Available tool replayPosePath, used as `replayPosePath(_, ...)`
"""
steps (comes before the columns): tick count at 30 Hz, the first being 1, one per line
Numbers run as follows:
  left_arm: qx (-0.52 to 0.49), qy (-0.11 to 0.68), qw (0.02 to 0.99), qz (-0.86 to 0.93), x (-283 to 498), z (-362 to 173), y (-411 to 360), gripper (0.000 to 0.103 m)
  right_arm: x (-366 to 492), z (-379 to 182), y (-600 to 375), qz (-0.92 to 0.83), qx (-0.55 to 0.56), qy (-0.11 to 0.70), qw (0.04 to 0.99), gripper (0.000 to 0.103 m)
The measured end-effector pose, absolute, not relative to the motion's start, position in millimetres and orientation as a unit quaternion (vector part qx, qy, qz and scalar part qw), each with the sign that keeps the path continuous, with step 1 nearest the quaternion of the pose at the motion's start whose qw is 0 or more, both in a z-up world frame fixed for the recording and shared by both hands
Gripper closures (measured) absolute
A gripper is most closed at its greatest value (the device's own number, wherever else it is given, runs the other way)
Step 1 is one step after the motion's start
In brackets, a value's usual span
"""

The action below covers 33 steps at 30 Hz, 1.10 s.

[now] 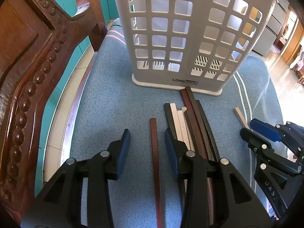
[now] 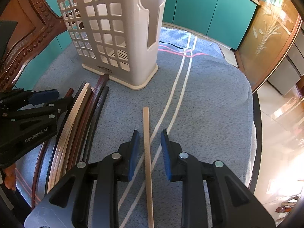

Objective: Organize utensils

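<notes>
A white slotted utensil holder [image 1: 182, 38] stands upright on the blue cloth; it also shows in the right wrist view [image 2: 115, 38]. My left gripper [image 1: 147, 140] is open, its jaws on either side of a single dark red chopstick [image 1: 154, 155] lying on the cloth. A pile of black, white and dark red chopsticks [image 1: 190, 125] lies just to its right, reaching the holder's base. My right gripper [image 2: 150, 142] is open, its jaws on either side of a single beige chopstick [image 2: 147, 148]. The pile also shows at left in the right wrist view [image 2: 81, 117].
A carved wooden chair back [image 1: 28, 66] rises at the left. Teal cabinets [image 2: 209, 9] stand behind the table. The blue cloth [image 2: 209, 104] with white stripes covers the round table, whose edge drops off at the right. Each gripper shows in the other's view.
</notes>
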State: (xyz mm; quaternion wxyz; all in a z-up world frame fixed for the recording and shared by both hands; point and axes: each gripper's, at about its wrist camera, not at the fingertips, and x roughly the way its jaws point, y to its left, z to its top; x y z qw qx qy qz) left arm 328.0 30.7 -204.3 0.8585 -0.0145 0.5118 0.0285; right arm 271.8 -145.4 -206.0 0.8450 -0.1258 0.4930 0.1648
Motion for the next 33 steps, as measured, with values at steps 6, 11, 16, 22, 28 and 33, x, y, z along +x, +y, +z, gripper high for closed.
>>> replayPosePath(6, -0.014, 0.512, 0.859, 0.029, 327, -203, 31, 0.064, 270, -207, -145, 0.165, -0.127, 0.491, 0.846, 0.078)
replayPosePath(11, -0.016, 0.512, 0.858, 0.031, 327, -203, 31, 0.063, 269, -207, -144, 0.165, -0.126, 0.492, 0.846, 0.078)
replayPosePath(16, -0.014, 0.512, 0.858, 0.031, 325, -203, 32, 0.063, 269, -206, -145, 0.165, -0.126, 0.491, 0.846, 0.078)
replayPosePath(22, -0.014, 0.513, 0.858, 0.025, 323, -202, 29, 0.069, 273, -206, -148, 0.145, -0.131, 0.488, 0.851, 0.078)
replayPosePath(28, -0.011, 0.512, 0.859, 0.009, 320, -200, 19, 0.086, 274, -206, -148, 0.153, -0.128, 0.488, 0.850, 0.086)
replayPosePath(33, -0.027, 0.508, 0.861, -0.001, 318, -199, 18, 0.096, 271, -205, -147, 0.174, -0.115, 0.487, 0.848, 0.096)
